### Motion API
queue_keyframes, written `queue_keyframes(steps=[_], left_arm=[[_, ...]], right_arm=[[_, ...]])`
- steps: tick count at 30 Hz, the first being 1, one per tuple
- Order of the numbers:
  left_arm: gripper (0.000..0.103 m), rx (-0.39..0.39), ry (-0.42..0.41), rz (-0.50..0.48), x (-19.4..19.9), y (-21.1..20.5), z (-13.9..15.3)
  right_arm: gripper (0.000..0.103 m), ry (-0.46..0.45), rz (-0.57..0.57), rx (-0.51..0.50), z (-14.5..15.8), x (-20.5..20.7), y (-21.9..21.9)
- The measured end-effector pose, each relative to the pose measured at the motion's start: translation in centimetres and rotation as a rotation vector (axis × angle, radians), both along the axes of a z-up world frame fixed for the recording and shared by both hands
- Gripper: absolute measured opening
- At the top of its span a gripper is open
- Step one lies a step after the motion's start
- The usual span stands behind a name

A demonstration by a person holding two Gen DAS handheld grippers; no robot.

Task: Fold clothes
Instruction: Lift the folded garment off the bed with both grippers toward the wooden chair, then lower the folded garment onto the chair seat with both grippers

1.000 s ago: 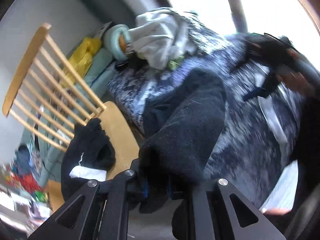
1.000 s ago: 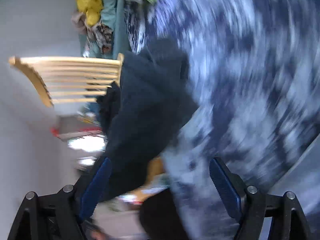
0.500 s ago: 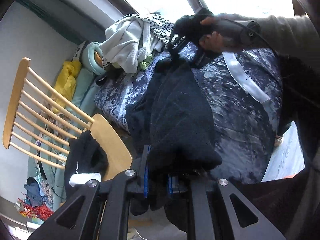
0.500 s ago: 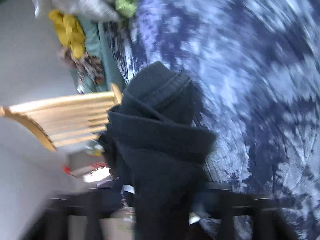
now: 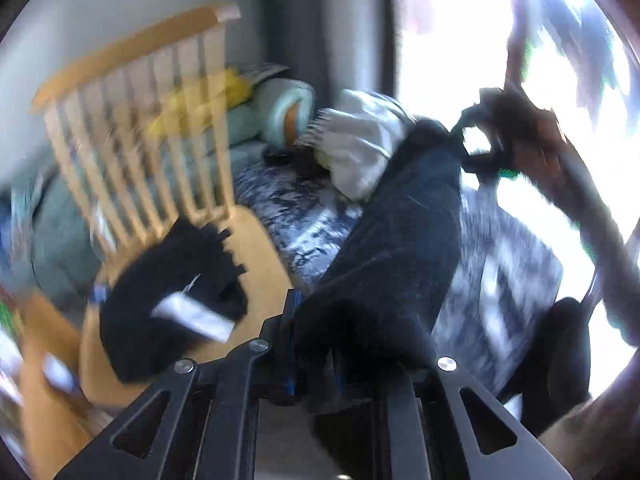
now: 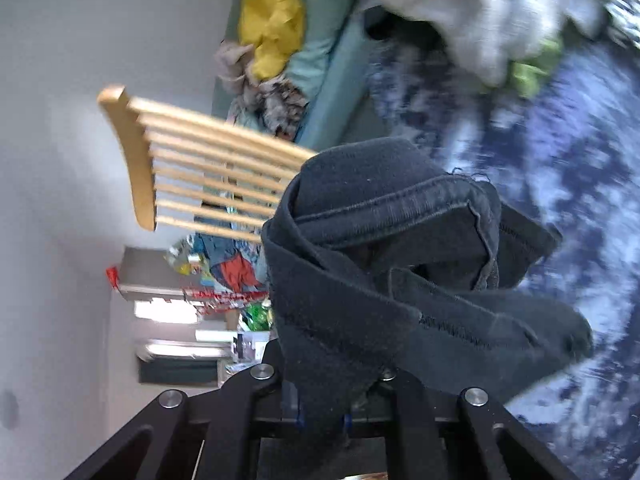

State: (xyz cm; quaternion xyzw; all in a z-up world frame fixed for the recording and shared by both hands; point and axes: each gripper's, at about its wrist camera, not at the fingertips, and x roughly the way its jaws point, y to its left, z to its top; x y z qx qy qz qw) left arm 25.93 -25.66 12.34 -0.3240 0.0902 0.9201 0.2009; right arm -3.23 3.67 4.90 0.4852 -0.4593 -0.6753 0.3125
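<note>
your left gripper point(image 5: 314, 354) clamped one end of the dark garment point(image 5: 400, 248), your right gripper point(image 6: 322, 412) pinched the other end, above the patterned bedspread point(image 6: 580, 200), wooden chair point(image 5: 132, 136) beside the bedspread

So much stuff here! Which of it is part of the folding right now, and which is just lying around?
In use:
- dark garment, stretched between both tools
- left tool, shut on it
- right tool, shut on it
- patterned bed cover beneath it

Lying about:
- wooden chair
- black clothing on its seat
- white clothes pile
- yellow cloth
</note>
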Motion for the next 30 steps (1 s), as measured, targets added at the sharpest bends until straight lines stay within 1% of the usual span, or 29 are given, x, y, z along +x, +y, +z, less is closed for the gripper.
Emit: queue_keyframes(steps=[1,2,5,7,9,12,14,16,17,18,19,20,21,22,23,24,26,28,29,30], left_arm=[[0.014,0.03,0.001,0.043,-0.3,-1.6,0.6],[0.014,0.042,0.009,0.077,-0.3,-2.9,1.2],[0.014,0.024,0.045,0.176,-0.8,-6.2,2.3],[0.014,0.009,0.039,0.248,-1.7,-8.2,2.5],[0.014,0.044,0.004,0.301,-2.9,-10.5,2.4],[0.014,0.093,-0.07,0.352,-5.4,-13.9,1.9],[0.014,0.12,-0.129,0.377,-8.1,-15.7,1.5],[0.014,0.147,-0.187,0.413,-11.6,-17.4,1.1],[0.014,0.155,-0.208,0.442,-13.3,-18.4,0.9],[0.014,0.168,-0.23,0.478,-15.1,-19.5,0.6],[0.014,0.18,-0.266,0.513,-17.2,-20.8,0.0],[0.014,0.185,-0.294,0.54,-18.9,-21.5,-0.6],[0.014,0.185,-0.32,0.569,-20.4,-22.2,-1.3],[0.015,0.174,-0.348,0.591,-21.7,-22.7,-2.2],[0.015,0.154,-0.366,0.611,-22.8,-23.0,-2.9],[0.015,0.133,-0.378,0.632,-23.8,-23.3,-3.4],[0.015,0.1,-0.425,0.677,-25.6,-23.9,-4.7],[0.02,0.098,-0.481,0.701,-26.7,-24.4,-5.6],[0.021,0.096,-0.507,0.71,-27.2,-24.7,-5.9],[0.026,0.091,-0.538,0.723,-27.5,-24.9,-6.1]], right_arm=[[0.009,0.007,0.018,0.003,0.5,0.0,-1.1],[0.009,0.02,0.039,0.008,0.9,-0.1,-2.6],[0.009,0.064,0.097,0.029,2.0,-0.9,-7.6],[0.009,0.078,0.121,0.033,2.1,-2.0,-11.3],[0.009,0.08,0.138,0.048,1.5,-2.8,-14.0],[0.009,0.041,0.164,0.056,0.1,-4.8,-17.9],[0.009,0.001,0.17,0.06,-0.7,-6.6,-20.1],[0.01,-0.013,0.168,0.081,-1.0,-9.0,-22.6],[0.012,-0.02,0.161,0.086,-1.1,-10.3,-23.8],[0.019,-0.03,0.161,0.087,-1.4,-11.5,-24.8],[0.036,-0.046,0.159,0.079,-1.8,-12.5,-25.7],[0.063,-0.043,0.161,0.055,-2.1,-13.5,-26.6],[0.069,-0.032,0.167,0.026,-2.3,-14.5,-27.3],[0.074,-0.005,0.173,0.028,-2.3,-15.0,-27.9],[0.076,0.034,0.178,0.054,-2.0,-15.3,-28.3],[0.076,0.058,0.185,0.074,-1.8,-15.4,-28.5],[0.076,0.08,0.228,0.08,-2.0,-15.0,-28.9],[0.076,0.1,0.282,0.116,-2.1,-14.2,-29.2],[0.076,0.118,0.318,0.15,-2.2,-13.6,-29.5],[0.076,0.127,0.352,0.181,-2.3,-13.2,-30.1]])
